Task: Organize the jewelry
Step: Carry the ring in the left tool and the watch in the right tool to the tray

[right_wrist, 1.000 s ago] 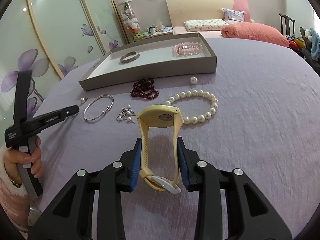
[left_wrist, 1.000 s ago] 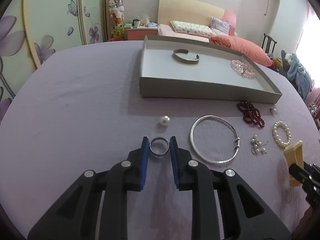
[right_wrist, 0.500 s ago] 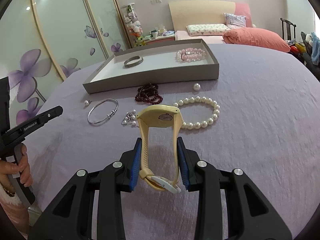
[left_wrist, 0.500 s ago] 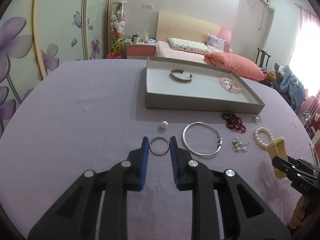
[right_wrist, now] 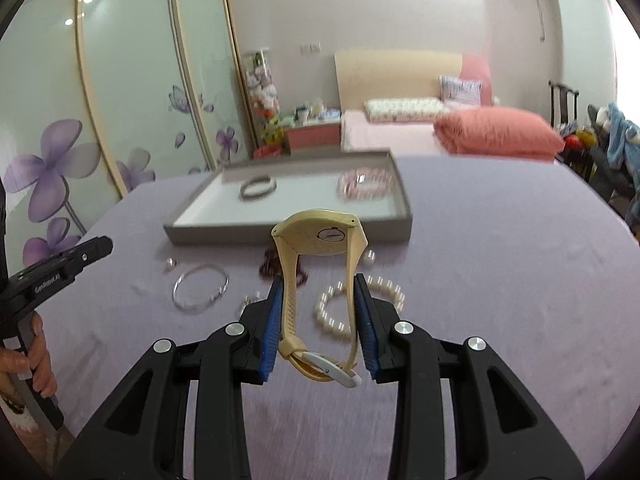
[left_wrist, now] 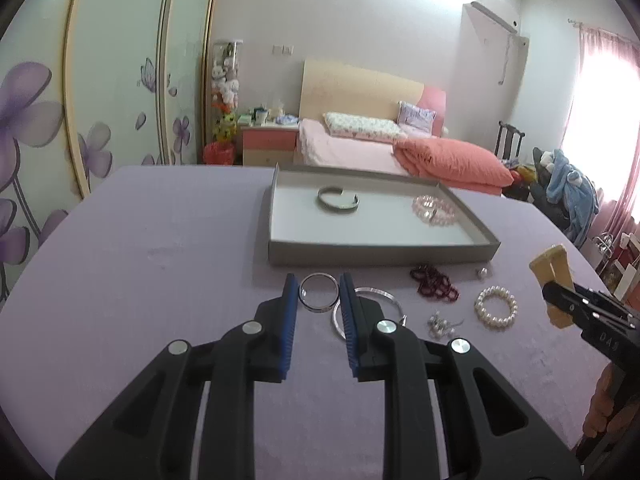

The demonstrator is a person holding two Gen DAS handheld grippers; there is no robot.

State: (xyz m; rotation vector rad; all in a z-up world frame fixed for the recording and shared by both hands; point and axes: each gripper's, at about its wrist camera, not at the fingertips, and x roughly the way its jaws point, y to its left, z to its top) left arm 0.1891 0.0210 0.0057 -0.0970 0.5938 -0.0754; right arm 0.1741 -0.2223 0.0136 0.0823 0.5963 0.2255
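My left gripper (left_wrist: 319,294) is shut on a small silver ring (left_wrist: 318,297), held above the purple table just short of the grey tray (left_wrist: 380,254). A tan wristwatch (right_wrist: 320,280) stands between the pads of my right gripper (right_wrist: 319,292), which is shut on its strap; the watch (left_wrist: 554,276) also shows at the right of the left wrist view. Inside the tray (right_wrist: 288,234) lie a silver cuff (left_wrist: 338,199) and a pink bead bracelet (left_wrist: 435,209). On the table lie a silver bangle (right_wrist: 200,293), dark red beads (left_wrist: 434,286), a pearl bracelet (left_wrist: 495,307) and earrings (left_wrist: 440,325).
A loose pearl (right_wrist: 370,257) and a small stud (left_wrist: 482,273) lie in front of the tray. A bed (left_wrist: 400,148), a nightstand (left_wrist: 268,142) and a flowered wardrobe stand behind the table. A hand (right_wrist: 40,364) grips the left tool's handle.
Both grippers have risen off the table with the ring and the watch still in them, and both now point more toward the tray. The left one has also moved toward the tray.
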